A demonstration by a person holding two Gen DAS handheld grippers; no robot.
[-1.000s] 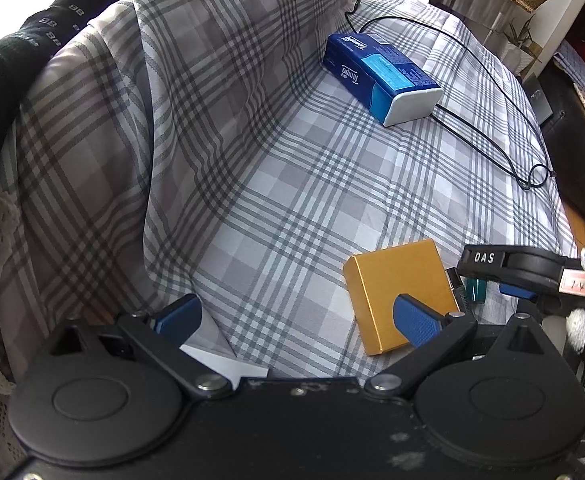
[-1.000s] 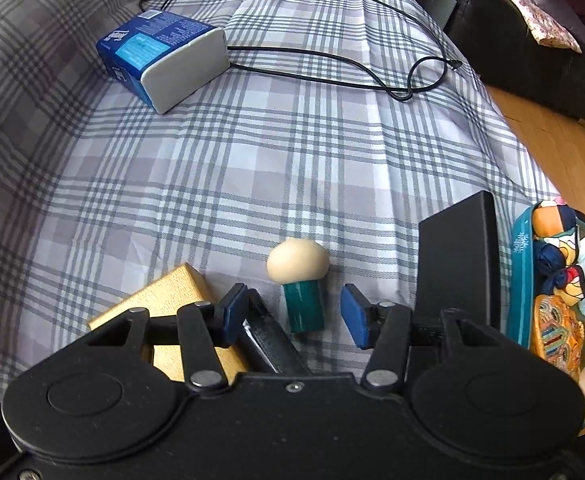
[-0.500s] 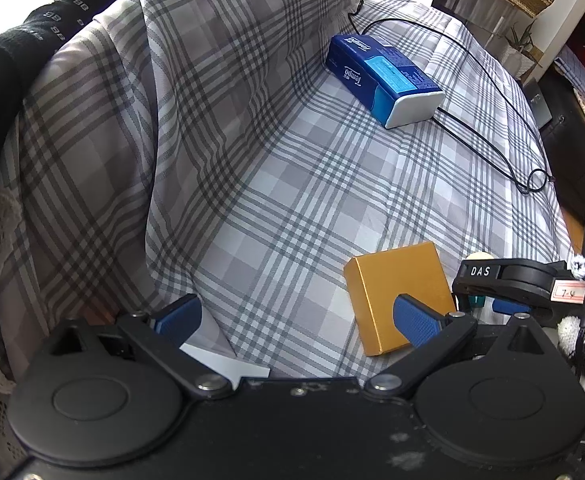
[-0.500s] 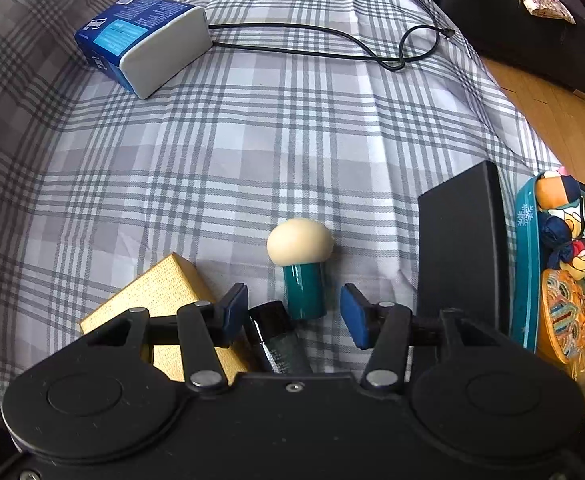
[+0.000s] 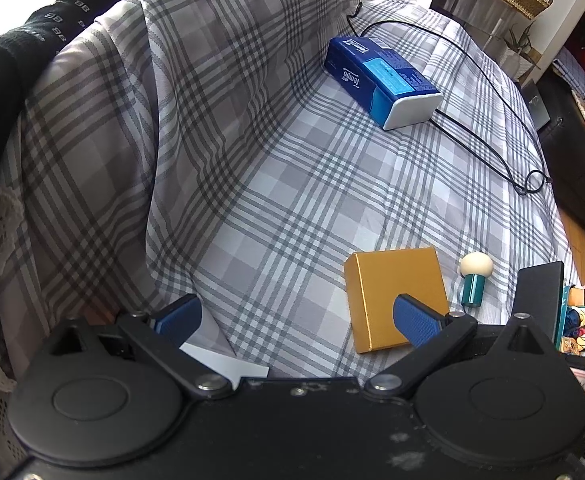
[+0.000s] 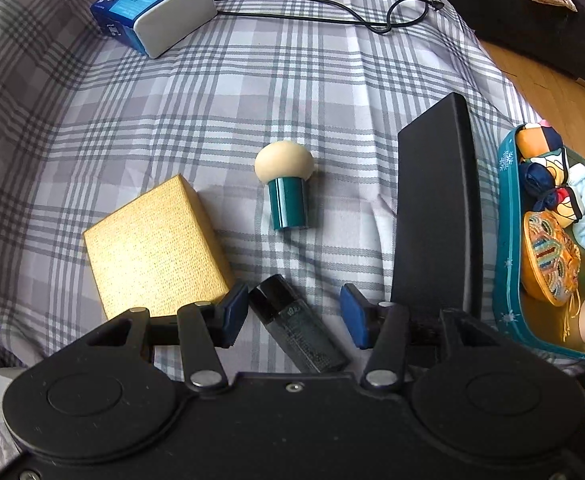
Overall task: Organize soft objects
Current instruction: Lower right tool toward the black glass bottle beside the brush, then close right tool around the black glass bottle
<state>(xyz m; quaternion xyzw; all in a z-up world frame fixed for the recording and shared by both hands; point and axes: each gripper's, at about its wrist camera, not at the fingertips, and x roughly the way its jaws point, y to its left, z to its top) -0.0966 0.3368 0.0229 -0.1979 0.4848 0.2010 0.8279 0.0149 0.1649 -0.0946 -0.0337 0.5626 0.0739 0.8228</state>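
Plaid bed [image 6: 332, 80]: sponge [image 6: 286, 190] beside gold box [image 6: 154, 252]
Right claw [image 6: 294, 312]: released, empty
Left claw [image 5: 296, 316]: released
Risk: sponge could roll when nudged

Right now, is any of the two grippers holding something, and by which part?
Nothing is held. The left gripper is open above the plaid sheet; the right gripper is open around the dark bottle, not gripping it.
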